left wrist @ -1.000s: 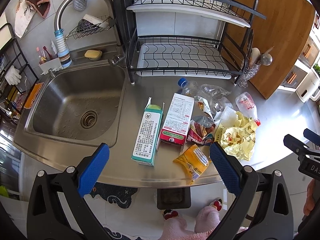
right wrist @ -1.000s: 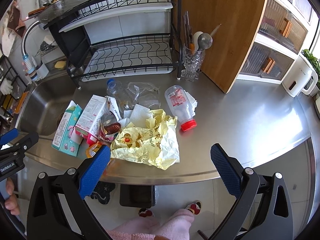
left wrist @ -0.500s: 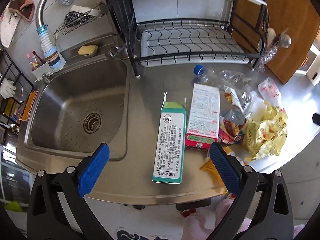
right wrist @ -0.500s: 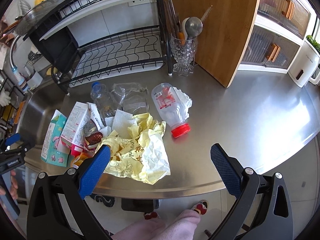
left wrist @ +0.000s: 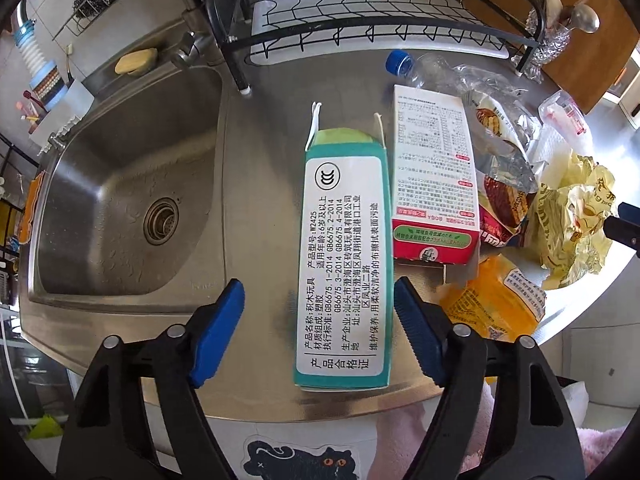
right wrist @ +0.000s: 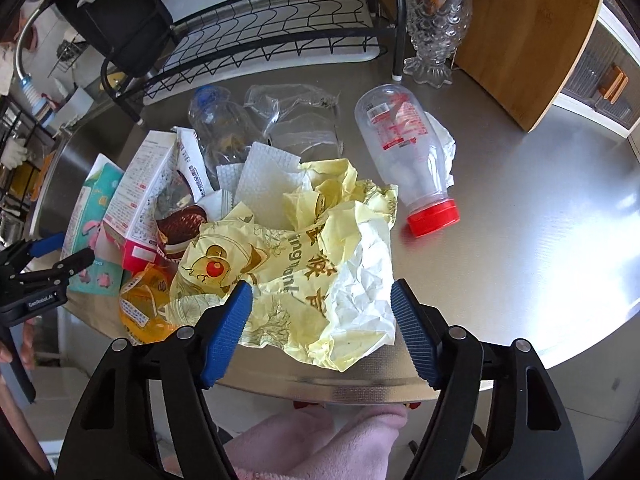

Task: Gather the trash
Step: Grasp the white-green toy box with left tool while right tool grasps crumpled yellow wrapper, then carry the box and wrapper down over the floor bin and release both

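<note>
A pile of trash lies on the steel counter. A teal carton [left wrist: 344, 248] lies flat with its near end between the pads of my open left gripper [left wrist: 320, 312]; the right pad is close to its edge. Beside it lie a red-and-white box [left wrist: 434, 184], an orange packet [left wrist: 496, 308] and snack wrappers [left wrist: 504, 200]. My open right gripper [right wrist: 322, 312] straddles the near part of a crumpled yellow paper wrapper [right wrist: 320, 252]. A clear bottle with a red cap [right wrist: 404, 152], a blue-capped bottle [right wrist: 220, 124] and white paper towel [right wrist: 264, 172] lie behind it.
A steel sink [left wrist: 120, 184] is left of the teal carton. A black dish rack [left wrist: 380, 20] stands at the back. A glass utensil holder [right wrist: 436, 32] and a wooden board [right wrist: 532, 32] stand at the back right. The counter's front edge is just below both grippers.
Both grippers moved forward and down toward the counter. The left now frames the teal carton, the right frames the yellow wrapper, and both have narrowed their opening.
</note>
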Demonstrator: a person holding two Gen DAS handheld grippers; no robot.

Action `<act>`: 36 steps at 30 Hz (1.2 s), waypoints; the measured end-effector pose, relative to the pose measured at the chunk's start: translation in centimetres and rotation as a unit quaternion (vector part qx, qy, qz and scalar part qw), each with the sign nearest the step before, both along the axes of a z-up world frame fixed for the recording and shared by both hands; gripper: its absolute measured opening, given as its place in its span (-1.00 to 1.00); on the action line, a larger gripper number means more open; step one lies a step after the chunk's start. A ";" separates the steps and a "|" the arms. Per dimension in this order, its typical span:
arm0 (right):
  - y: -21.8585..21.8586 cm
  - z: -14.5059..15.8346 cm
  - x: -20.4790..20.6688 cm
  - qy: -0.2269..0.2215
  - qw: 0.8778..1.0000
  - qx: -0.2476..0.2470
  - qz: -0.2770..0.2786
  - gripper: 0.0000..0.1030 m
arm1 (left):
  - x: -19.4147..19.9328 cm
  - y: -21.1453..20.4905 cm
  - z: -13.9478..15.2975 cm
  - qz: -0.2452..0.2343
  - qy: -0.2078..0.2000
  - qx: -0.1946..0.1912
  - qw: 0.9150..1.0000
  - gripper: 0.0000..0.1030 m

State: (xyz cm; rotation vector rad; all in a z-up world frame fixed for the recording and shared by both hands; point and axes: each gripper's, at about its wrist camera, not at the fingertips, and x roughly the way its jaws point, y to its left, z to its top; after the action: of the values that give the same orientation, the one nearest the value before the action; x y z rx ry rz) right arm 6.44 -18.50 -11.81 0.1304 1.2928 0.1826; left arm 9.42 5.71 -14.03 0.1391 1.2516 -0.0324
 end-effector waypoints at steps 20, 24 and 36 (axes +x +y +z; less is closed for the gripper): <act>0.0 3.3 -1.0 -0.047 0.999 -0.009 0.005 -0.88 | -1.7 0.7 3.8 -0.005 -0.042 -0.021 0.999 -0.25; 0.0 4.0 -1.5 -0.054 0.998 -0.010 0.007 -0.88 | -2.2 1.0 4.2 0.002 -0.048 -0.027 0.998 -0.25; 0.2 4.2 -3.0 -0.055 0.998 -0.002 -0.004 -0.88 | -3.8 1.4 1.3 -0.005 -0.006 -0.015 1.000 -0.23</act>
State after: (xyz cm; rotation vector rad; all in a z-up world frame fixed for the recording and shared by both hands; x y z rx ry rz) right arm 3.40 -18.34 -7.59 0.1208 1.1831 0.1775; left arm 5.60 7.15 -12.77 0.1191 1.2386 -0.0598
